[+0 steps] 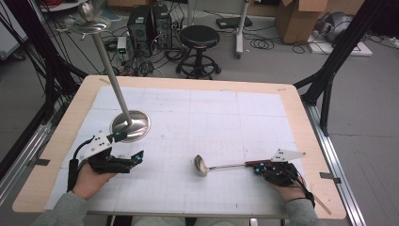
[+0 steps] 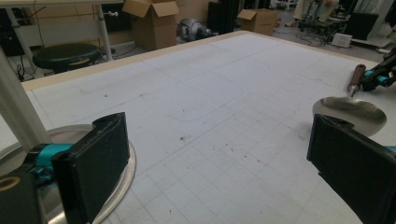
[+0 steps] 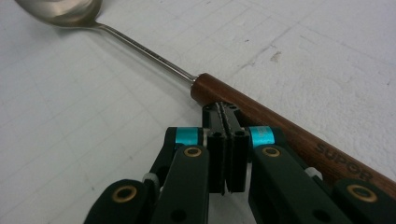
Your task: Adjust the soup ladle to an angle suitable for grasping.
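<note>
**Ladle flat on the desk, right jaws shut next to the handle, left jaws wide by the stand**

So here's the layout. The ladle (image 1: 221, 165) lies flat on the white grid mat (image 1: 197, 113), toward the near edge of the desk (image 1: 301, 117) and a bit right of its middle. The bowl points at the middle of the desk and the wooden handle runs off toward the right edge.

The right gripper (image 1: 258, 168) sits at the handle end, near the near right corner. In the right gripper view the jaws are pressed flat together with nothing between them, and the brown handle (image 3: 280, 126) runs just behind the tips. I can't tell whether the tips actually touch it.

The left gripper (image 1: 132, 147) is over by the left edge, jaws spread wide with nothing in them. One jaw hangs over the rim of the round metal base (image 1: 133, 123) of a stand, whose pole (image 1: 110, 70) leans up and away toward the far left corner. In the left gripper view you can see the ladle bowl (image 2: 350, 112) past the other jaw, well apart from it.

Room-wise: the whole far half of the mat is bare, and so is the strip between the two grippers apart from the ladle bowl. Tightest spot is the left side, with the base and pole right there.
</note>
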{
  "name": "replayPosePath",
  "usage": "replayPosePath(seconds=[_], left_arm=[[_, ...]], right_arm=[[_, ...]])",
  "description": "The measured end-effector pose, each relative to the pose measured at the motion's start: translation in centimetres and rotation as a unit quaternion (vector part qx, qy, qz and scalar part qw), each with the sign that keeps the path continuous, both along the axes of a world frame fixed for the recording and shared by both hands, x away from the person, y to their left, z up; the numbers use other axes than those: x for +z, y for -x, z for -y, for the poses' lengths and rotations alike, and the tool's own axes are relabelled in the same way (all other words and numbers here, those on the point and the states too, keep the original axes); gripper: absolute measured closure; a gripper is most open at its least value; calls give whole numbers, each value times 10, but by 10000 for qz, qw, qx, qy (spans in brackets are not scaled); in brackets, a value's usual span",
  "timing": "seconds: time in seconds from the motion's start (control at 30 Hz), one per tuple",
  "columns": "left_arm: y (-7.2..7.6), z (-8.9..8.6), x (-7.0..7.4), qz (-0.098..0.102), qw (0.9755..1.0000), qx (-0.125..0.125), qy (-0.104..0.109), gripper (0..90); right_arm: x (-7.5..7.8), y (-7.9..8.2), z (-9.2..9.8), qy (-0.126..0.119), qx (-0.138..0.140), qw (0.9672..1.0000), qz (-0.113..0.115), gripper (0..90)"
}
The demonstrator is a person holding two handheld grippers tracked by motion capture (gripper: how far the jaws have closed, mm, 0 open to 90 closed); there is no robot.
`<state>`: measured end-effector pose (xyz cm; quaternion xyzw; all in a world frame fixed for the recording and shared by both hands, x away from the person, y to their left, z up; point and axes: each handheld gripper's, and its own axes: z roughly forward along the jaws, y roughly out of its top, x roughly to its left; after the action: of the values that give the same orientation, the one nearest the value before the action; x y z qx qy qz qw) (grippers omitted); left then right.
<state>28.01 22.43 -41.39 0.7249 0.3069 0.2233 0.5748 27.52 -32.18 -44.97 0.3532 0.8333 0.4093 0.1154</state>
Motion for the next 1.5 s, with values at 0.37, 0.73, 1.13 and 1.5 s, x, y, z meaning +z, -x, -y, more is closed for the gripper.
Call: replayPosePath(seconds=[0.37, 0.73, 1.13, 1.5], left_arm=[[2, 0, 0, -13, 9999, -6, -105, 64], [6, -3, 1, 22, 9999, 22, -137, 64], [9, -5, 2, 46, 10000, -17, -69, 64], [11, -7, -1, 3, 9999, 39, -125, 64]], right_arm=[[1, -12, -10, 106, 13, 9999, 101, 895], [0, -25, -16, 109, -66, 9999, 82, 895], [0, -41, -22, 193, -80, 9997, 156, 897], [0, -57, -29, 216, -75, 9996, 154, 897]])
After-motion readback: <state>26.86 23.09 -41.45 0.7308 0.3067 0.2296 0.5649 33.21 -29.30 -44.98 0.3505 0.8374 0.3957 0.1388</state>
